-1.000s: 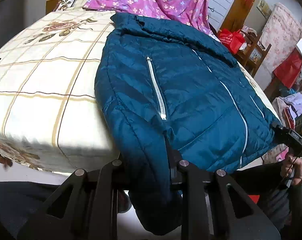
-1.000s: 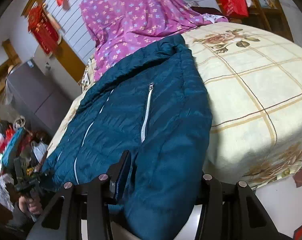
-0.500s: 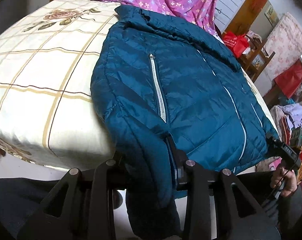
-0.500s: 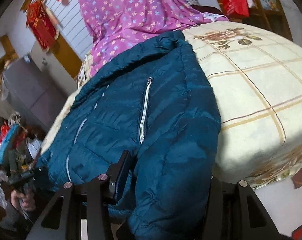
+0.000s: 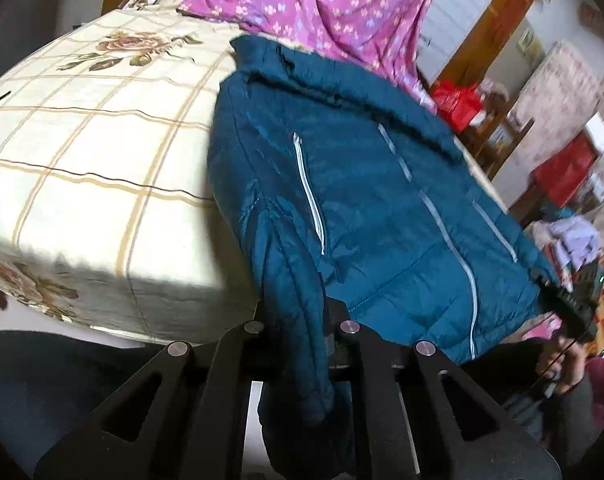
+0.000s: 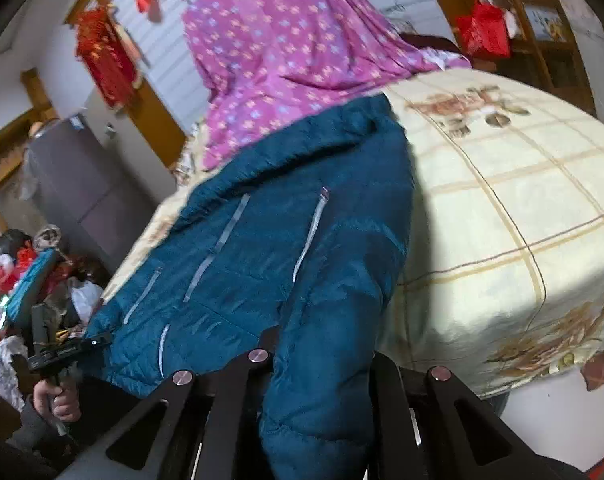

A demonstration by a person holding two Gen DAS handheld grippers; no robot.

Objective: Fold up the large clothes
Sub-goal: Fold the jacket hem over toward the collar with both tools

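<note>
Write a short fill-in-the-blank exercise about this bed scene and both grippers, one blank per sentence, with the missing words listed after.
1. The puffer jacket is coloured ____.
2. The left gripper is shut on one of the jacket's ____.
3. The right gripper is ____ on the other sleeve.
4. Behind the jacket lies a ____ flowered cloth.

Missing words: teal blue; sleeves; shut; purple

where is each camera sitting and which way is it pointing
Left wrist: on the left gripper, angled down over the bed's near edge; its jaws have just closed on a sleeve of the teal jacket. The person's other hand shows at right.
Right wrist: on the right gripper, facing the same bed from the other side, just closed on the other sleeve; the left hand shows.
Shared: jacket, bed, purple floral cloth.
</note>
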